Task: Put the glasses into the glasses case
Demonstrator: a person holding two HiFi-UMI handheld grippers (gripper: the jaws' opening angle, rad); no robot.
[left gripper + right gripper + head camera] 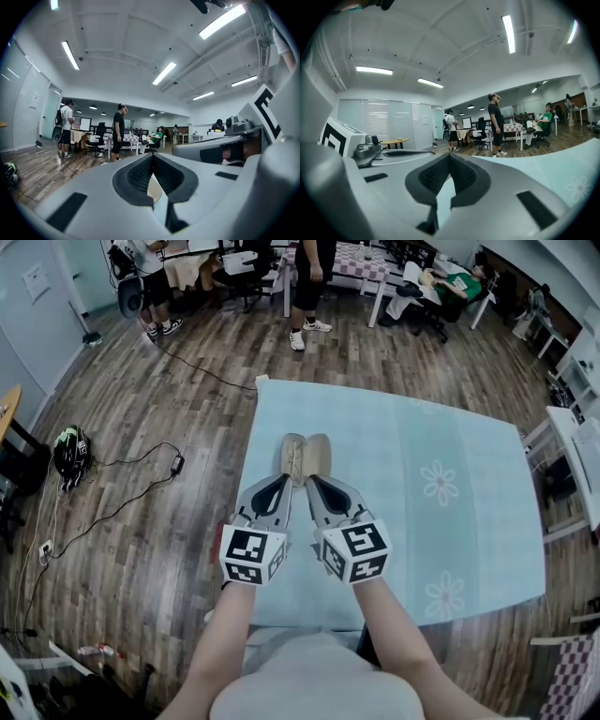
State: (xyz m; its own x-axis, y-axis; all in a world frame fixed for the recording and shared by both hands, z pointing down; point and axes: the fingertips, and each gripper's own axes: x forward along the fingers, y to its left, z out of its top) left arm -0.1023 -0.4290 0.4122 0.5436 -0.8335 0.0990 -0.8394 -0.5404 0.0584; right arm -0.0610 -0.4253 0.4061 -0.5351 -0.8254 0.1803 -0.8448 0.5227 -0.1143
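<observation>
- The glasses case [305,456] sits right at the tips of both grippers, over the near half of the pale blue tablecloth [450,456]; it looks split into two tan lobes, so probably hinged open
- No glasses visible anywhere, so they may already be inside the case, though no view settles that
- left gripper [286,482]: jaws closed down, with a cream sliver of the case between them in its own view, so it looks like it's pinching the case by the near edge
- right gripper [314,482]: jaws fully together with only tablecloth showing through the gap, so nothing held; its tip is just at the case's near end
- Handling guess: the case looks like a light, stiff shell with a smooth rounded outside that could slide out of a pinch, so the rim or near end is the better hold
- Glasses are fragile, so take them by the bridge or frame, not the lenses
</observation>
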